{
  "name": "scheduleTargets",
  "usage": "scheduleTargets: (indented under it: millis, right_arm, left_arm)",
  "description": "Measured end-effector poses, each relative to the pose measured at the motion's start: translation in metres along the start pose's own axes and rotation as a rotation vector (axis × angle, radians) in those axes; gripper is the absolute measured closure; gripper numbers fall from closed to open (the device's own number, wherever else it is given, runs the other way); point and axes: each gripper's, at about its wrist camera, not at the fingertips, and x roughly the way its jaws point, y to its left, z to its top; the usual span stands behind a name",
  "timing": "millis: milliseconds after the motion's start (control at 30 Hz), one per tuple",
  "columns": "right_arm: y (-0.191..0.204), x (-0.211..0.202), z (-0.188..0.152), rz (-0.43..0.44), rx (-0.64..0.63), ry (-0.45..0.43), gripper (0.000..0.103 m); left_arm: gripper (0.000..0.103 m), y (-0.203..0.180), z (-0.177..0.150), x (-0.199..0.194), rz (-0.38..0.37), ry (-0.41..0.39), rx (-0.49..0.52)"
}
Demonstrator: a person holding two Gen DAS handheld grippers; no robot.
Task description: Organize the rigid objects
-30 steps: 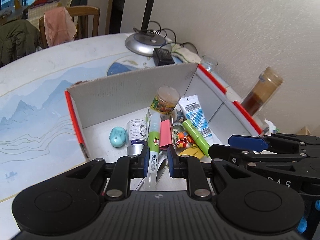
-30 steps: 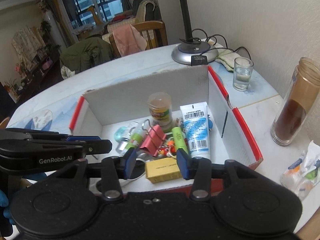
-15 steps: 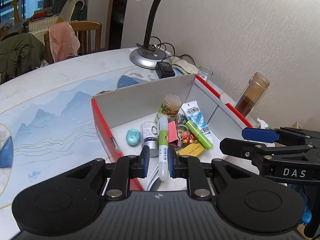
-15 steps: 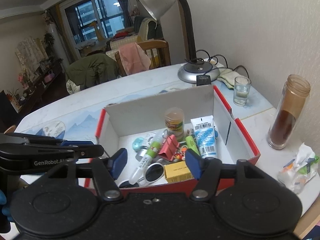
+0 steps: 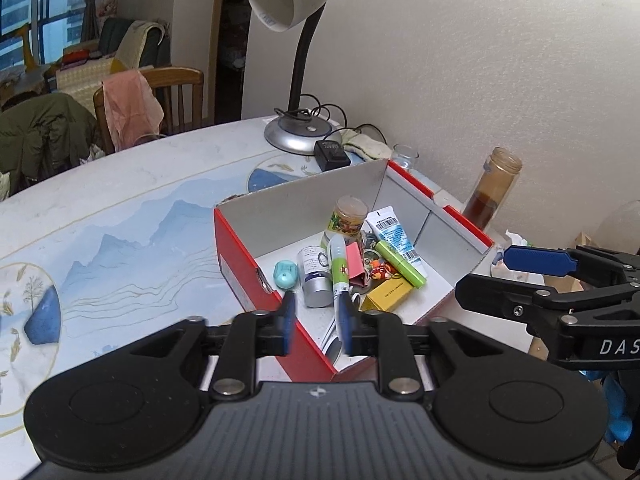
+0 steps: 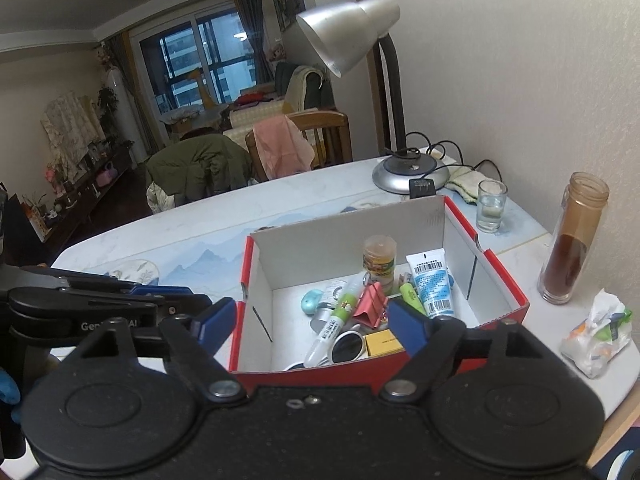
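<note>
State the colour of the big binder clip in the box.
Pink metal binder clip; the right wrist view shows it best.

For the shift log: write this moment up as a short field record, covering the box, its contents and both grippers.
container: red box, open top, white inside, on the table
contents: white and green pen, blue tube, pink clip, yellow box, sunglasses, small jar, teal case
pen: lying in the box, free of both grippers
left gripper: open, empty, above the near corner of the box
right gripper: open wide, empty
outside box: lamp, glass, brown bottle
</note>
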Motion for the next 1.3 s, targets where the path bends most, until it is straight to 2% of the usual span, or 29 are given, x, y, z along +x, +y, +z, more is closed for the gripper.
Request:
scheduleTargets:
  millis: [33,100,267,333,467,600,800,1000,1300]
  right_arm:
    - [0.002,-0.002,-0.001,-0.002,0.003,-0.004,0.017]
    - [0.005,-0.005,-0.003,-0.004,0.005,-0.010,0.015]
    - [0.013,-0.013,-0.008,-0.011,0.010,-0.031,0.012]
    - [0.016,-0.016,-0.009,-0.021,0.012,-0.043,0.006]
    - [0.019,-0.023,-0.013,-0.035,0.026,-0.061,0.001]
    - [0.021,-0.027,-0.018,-0.048,0.053,-0.077,0.001]
    - [0.024,-0.034,-0.026,-0.075,0.078,-0.099,0.000]
    - [0.032,-0.038,-0.033,-0.097,0.084,-0.108,0.000]
    - [0.036,-0.039,-0.036,-0.092,0.107,-0.111,0.000]
  left_arm:
    - [0.052,0.001,-0.001,-0.003,0.001,-0.007,0.005]
    - [0.026,0.002,-0.003,-0.009,0.009,-0.032,0.012]
    - [0.026,0.007,-0.004,-0.019,0.004,-0.066,0.022]
    - [0.018,0.009,-0.004,-0.022,0.003,-0.074,0.020]
    - [0.016,0.012,-0.007,-0.025,-0.004,-0.073,0.025]
    - [0.000,0.014,-0.012,-0.028,-0.029,-0.080,0.032]
    - [0.000,0.014,-0.019,-0.036,-0.047,-0.116,0.044]
    - [0.000,0.009,-0.023,-0.045,-0.030,-0.146,0.091]
    - [0.000,0.010,-0.031,-0.043,-0.060,-0.113,0.099]
